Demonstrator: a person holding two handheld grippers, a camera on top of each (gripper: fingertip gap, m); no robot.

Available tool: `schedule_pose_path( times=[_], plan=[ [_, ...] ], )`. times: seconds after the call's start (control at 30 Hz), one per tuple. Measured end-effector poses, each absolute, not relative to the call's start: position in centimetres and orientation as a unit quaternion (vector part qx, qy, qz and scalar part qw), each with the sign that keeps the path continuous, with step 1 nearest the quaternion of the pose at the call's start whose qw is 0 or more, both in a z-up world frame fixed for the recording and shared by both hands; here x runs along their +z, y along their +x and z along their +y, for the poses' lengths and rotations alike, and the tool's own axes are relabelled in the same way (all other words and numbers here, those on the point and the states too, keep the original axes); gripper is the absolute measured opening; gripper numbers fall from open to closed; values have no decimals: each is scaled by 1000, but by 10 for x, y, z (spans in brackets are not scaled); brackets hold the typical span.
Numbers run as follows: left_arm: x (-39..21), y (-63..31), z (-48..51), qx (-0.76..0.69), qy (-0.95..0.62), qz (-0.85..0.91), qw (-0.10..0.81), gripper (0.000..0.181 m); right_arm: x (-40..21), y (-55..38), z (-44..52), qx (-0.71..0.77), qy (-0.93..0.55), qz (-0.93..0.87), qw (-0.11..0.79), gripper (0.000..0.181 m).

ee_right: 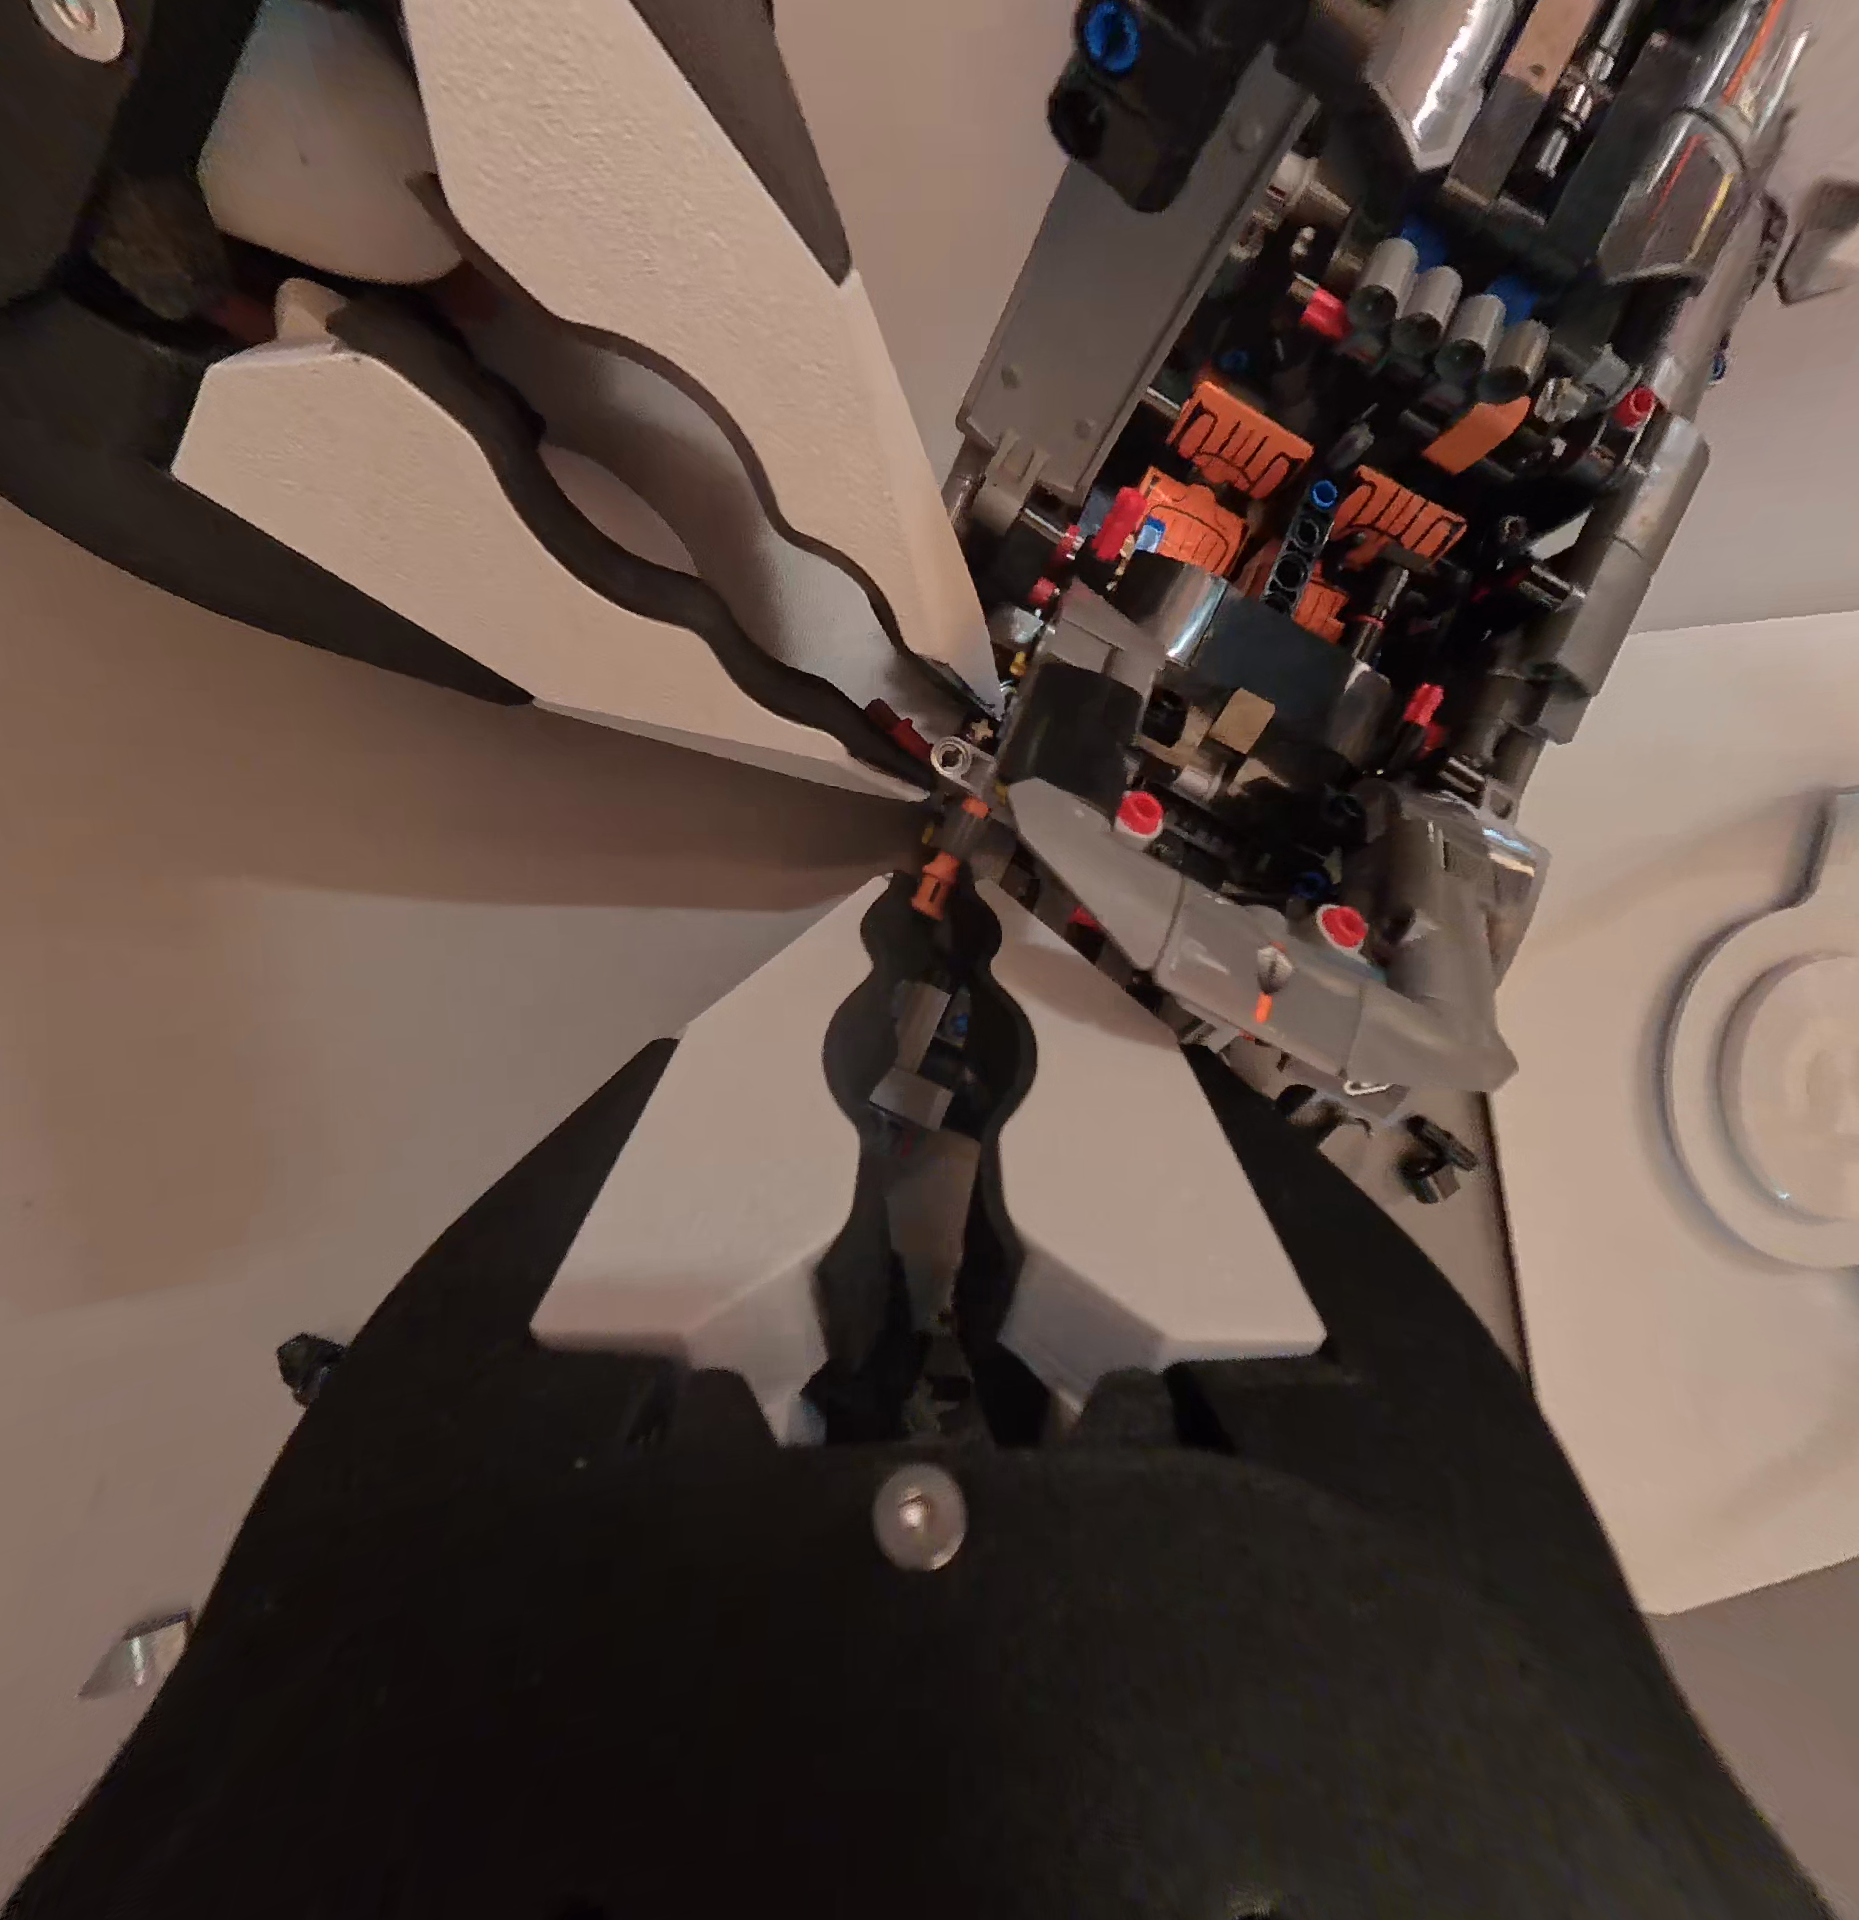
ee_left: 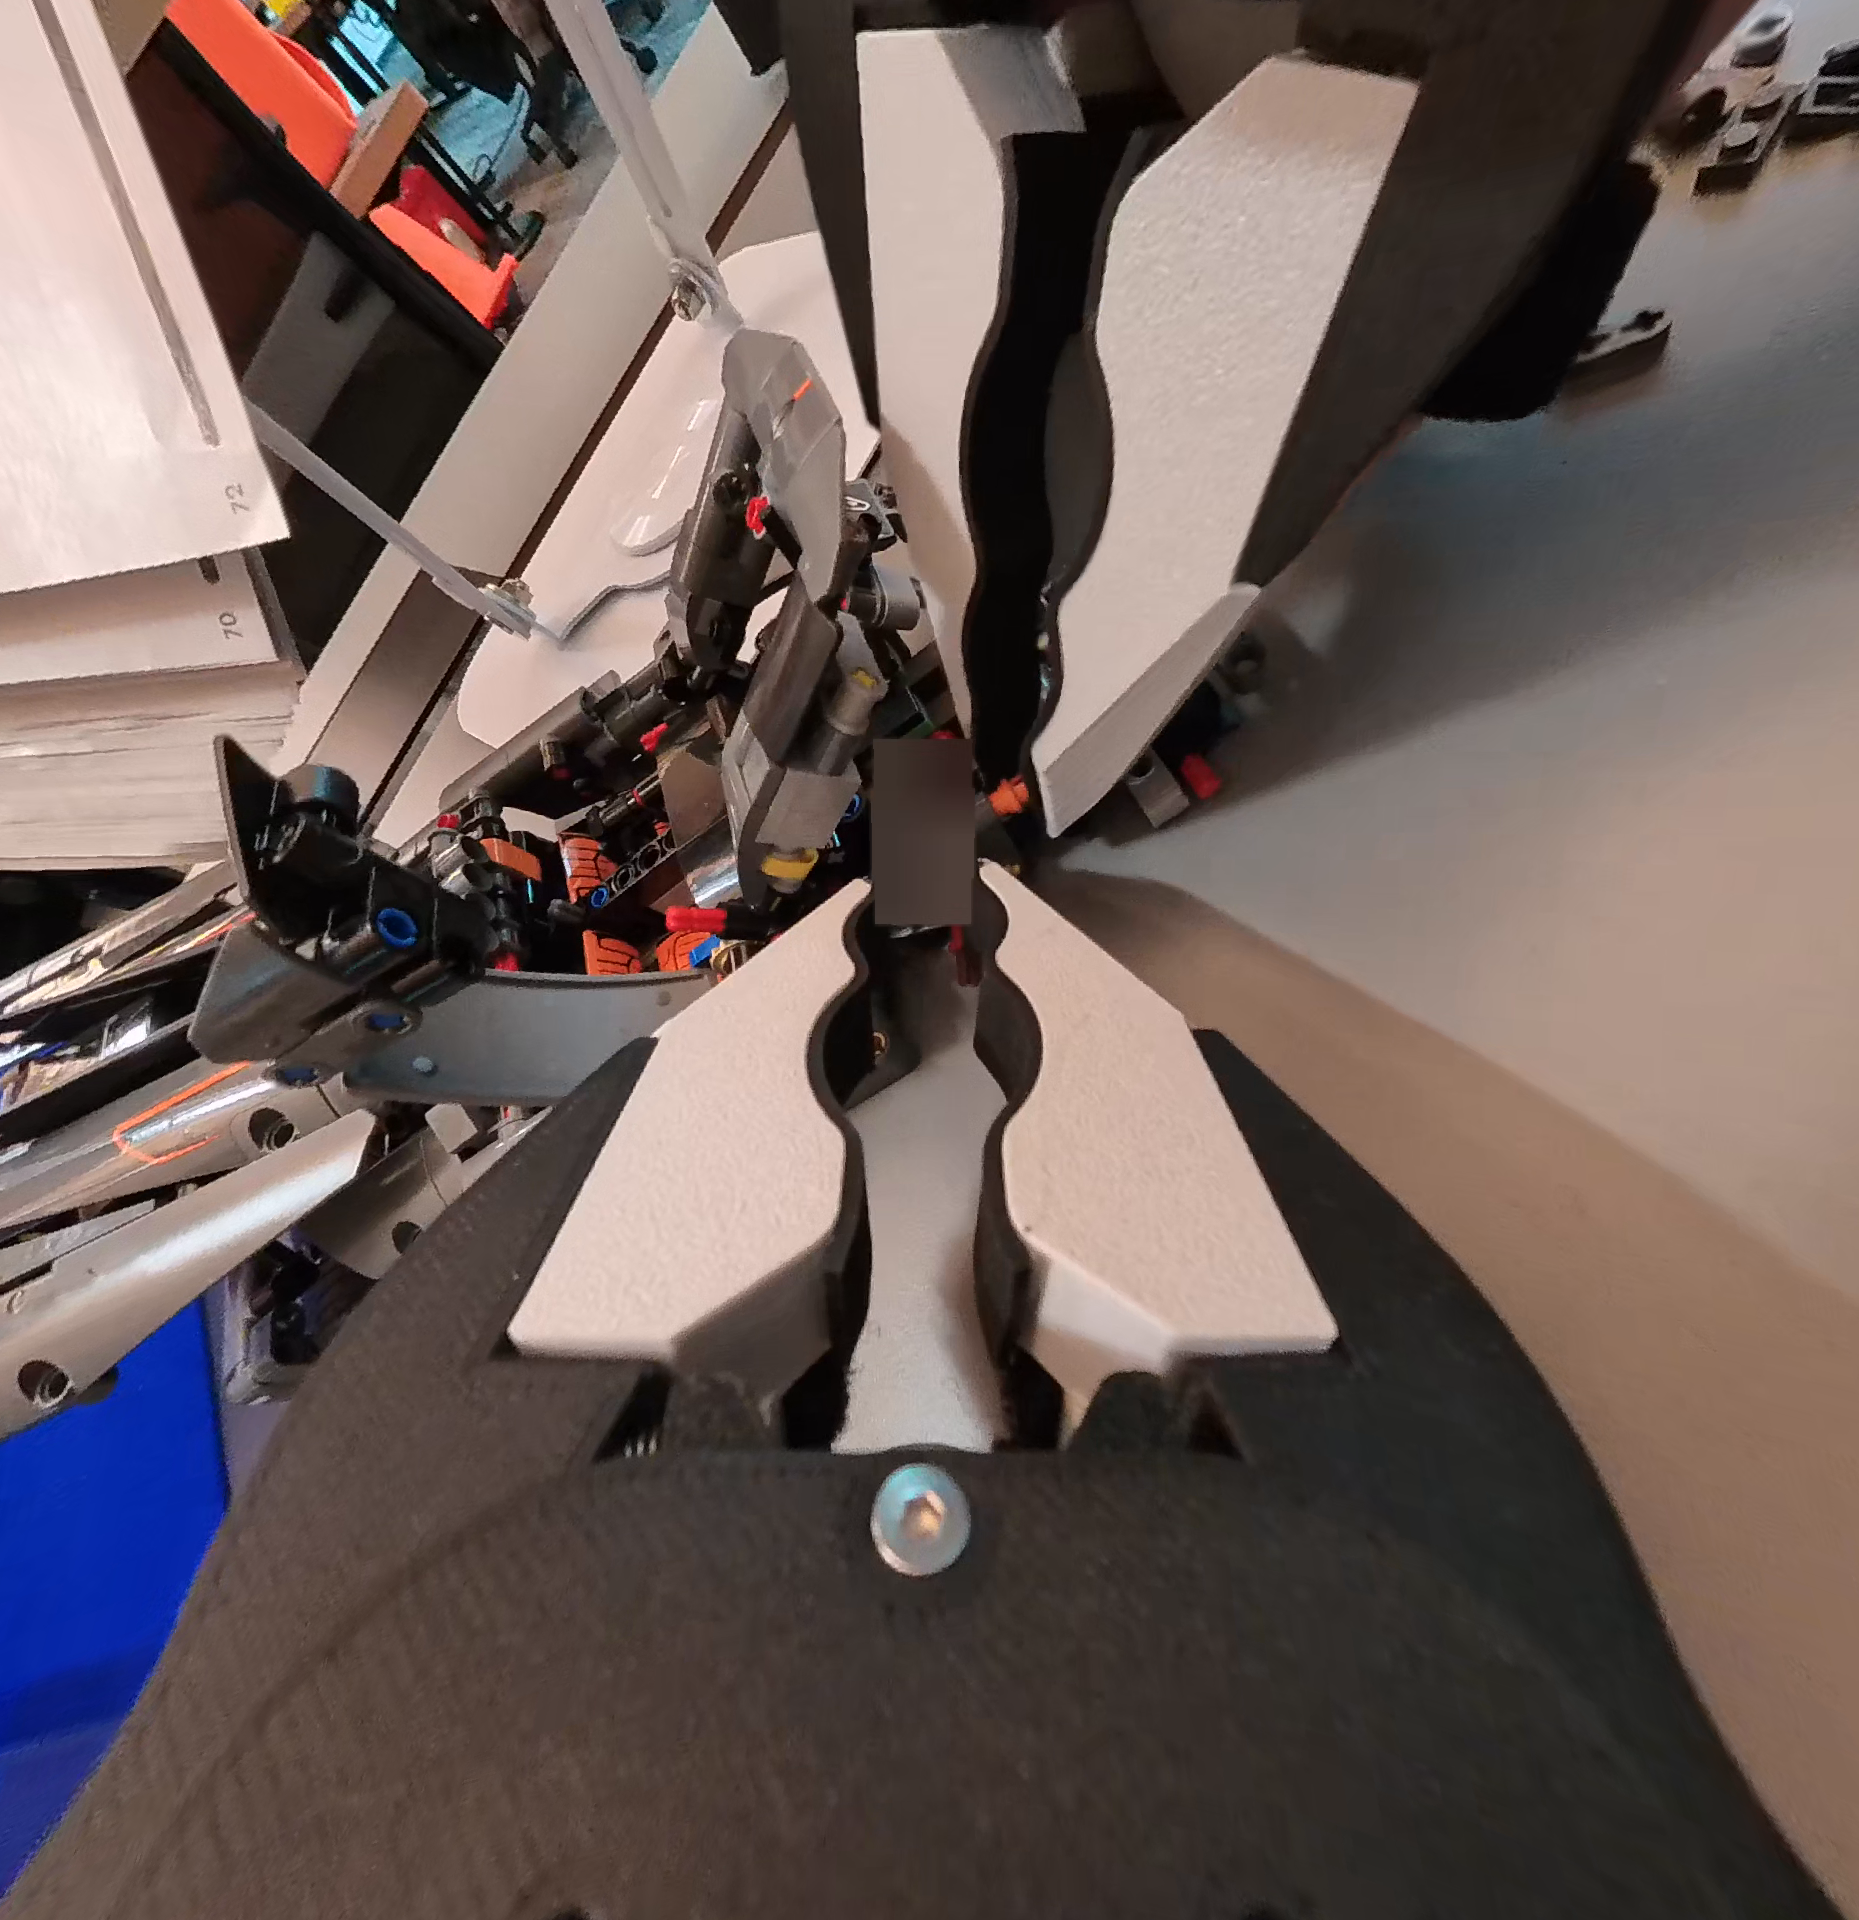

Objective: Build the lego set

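Two grippers meet tip to tip at one corner of the lego model [ee_right: 1309, 623], which sits on the pale table [ee_left: 1527, 831]. Your left gripper [ee_left: 923, 883] has its fingers drawn narrow, tips nearly together, pinching a small dark red pin; the right wrist view shows that pin at the left gripper's tips [ee_right: 909, 743], next to a grey connector on the model. A blurred patch covers the spot in the left wrist view, so can't confirm from there. Your right gripper [ee_right: 940, 904] is also narrow, w/ an orange pin [ee_right: 935, 883] right at its tips; whether the fingers actually clamp it, can't tell. Small grey/black model parts show thru the gap between the right fingers. Model is dark grey w/ chrome panels, orange seats, red and blue pins. Instruction booklet [ee_left: 104, 416] lies open to the left, beyond the model. Loose dark pieces [ee_left: 1756, 104] sit well apart on the table.
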State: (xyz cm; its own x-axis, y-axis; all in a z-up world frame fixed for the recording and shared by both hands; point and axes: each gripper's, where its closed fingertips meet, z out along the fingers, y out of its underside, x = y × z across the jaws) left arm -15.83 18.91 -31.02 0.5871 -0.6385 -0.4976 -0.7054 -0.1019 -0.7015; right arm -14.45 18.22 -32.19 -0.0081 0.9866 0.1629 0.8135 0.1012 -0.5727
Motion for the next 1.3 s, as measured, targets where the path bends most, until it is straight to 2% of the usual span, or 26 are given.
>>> schedule_pose_path(
  times=[0.23, 0.27, 0.4, 0.5, 0.67, 0.77, 1.3],
  plan=[
    [-309, -156, 188, 27, -738, 456, 498, 9, -319, -141, 184, 251, -684, -649, 218, 3],
    [-310, -156, 188, 28, -738, 457, 496, 2, -317, -140, 184, 257, -685, -646, 218, 3],
    [-308, -162, 191, 34, -742, 444, 500, 0, -308, -138, 181, 183, -666, -678, 252, 4],
    [-311, -159, 190, 28, -741, 454, 495, 0, -316, -135, 182, 202, -672, -672, 237, 4],
    [-309, -149, 184, 10, -724, 476, 499, 13, -319, -133, 183, 260, -677, -654, 215, 4],
    [-309, -148, 186, 11, -728, 470, 499, 16, -319, -132, 184, 251, -670, -662, 224, 5],
    [-310, -146, 188, 33, -728, 468, 501, 6, -319, -134, 184, 130, -639, -688, 317, 4]
  ],
)
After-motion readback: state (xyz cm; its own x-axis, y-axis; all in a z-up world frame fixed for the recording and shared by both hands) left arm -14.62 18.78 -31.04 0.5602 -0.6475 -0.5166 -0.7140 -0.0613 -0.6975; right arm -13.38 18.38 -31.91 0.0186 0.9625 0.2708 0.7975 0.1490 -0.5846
